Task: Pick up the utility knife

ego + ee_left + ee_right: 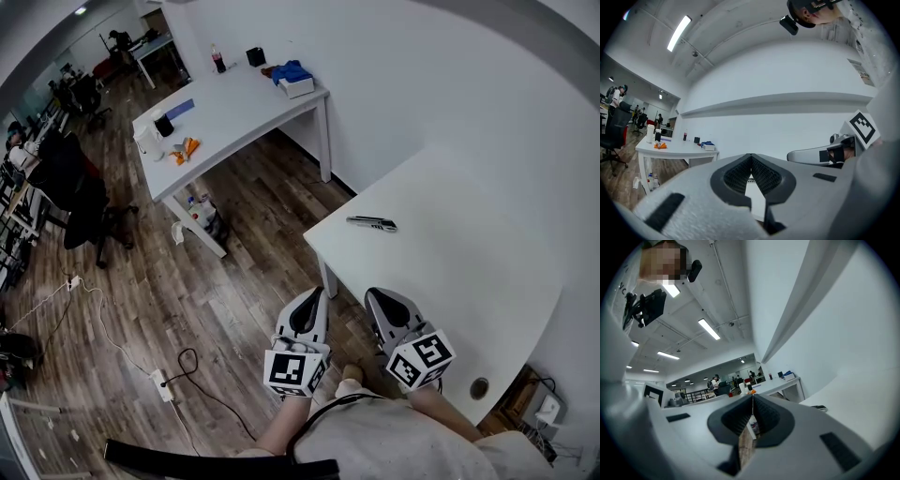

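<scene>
The utility knife (371,223), dark with a silver body, lies flat near the left edge of the near white table (469,272). In the right gripper view the knife (819,407) shows small on the tabletop, ahead and to the right. My left gripper (314,294) hangs over the wooden floor just off the table's near corner, well short of the knife. My right gripper (376,296) is over the table's near edge, beside the left one. Both point level toward the knife. The left gripper (751,157) and the right gripper (752,397) each have their jaws touching with nothing between them.
A second white table (234,108) stands farther back with a bottle (218,60), a blue cloth on a white box (292,77) and orange items (187,149). Office chairs (80,192) stand at the left. Cables and a power strip (160,382) lie on the floor. A wall runs along the right.
</scene>
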Demonstrator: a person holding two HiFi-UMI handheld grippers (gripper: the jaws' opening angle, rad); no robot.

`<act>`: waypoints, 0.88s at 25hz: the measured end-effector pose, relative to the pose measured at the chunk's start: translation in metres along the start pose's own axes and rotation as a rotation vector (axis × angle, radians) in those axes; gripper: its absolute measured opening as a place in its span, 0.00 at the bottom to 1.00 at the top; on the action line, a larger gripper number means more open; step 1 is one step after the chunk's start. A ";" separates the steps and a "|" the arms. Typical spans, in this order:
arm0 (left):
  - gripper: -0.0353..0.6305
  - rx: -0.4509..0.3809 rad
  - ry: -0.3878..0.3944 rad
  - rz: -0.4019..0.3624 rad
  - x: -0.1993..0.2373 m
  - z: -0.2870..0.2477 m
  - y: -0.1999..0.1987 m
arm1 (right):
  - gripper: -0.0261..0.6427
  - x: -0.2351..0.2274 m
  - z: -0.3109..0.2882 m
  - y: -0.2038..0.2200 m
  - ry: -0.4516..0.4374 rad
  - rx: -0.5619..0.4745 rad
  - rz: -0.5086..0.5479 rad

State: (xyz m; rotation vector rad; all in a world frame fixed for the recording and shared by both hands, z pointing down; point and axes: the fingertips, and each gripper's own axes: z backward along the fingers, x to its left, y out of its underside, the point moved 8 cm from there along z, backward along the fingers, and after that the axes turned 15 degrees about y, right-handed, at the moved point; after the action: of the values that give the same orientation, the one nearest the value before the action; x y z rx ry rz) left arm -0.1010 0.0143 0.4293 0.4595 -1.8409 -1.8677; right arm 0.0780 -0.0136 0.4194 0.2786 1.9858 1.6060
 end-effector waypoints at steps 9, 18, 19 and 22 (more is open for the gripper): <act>0.06 0.028 -0.036 -0.031 0.005 -0.015 -0.001 | 0.05 -0.019 -0.017 0.003 -0.033 0.004 -0.038; 0.06 0.080 -0.040 -0.040 0.006 -0.019 0.001 | 0.05 -0.028 -0.020 0.012 -0.030 0.028 -0.088; 0.06 0.083 -0.033 -0.040 0.006 -0.022 0.002 | 0.05 -0.030 -0.021 0.012 -0.027 0.031 -0.089; 0.06 0.090 -0.009 -0.031 0.009 -0.031 0.005 | 0.05 -0.035 -0.026 0.012 -0.010 0.034 -0.088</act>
State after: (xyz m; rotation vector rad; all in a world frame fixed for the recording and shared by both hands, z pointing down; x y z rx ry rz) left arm -0.0904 -0.0164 0.4335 0.5146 -1.9399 -1.8155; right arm 0.0909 -0.0492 0.4439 0.2092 1.9918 1.5147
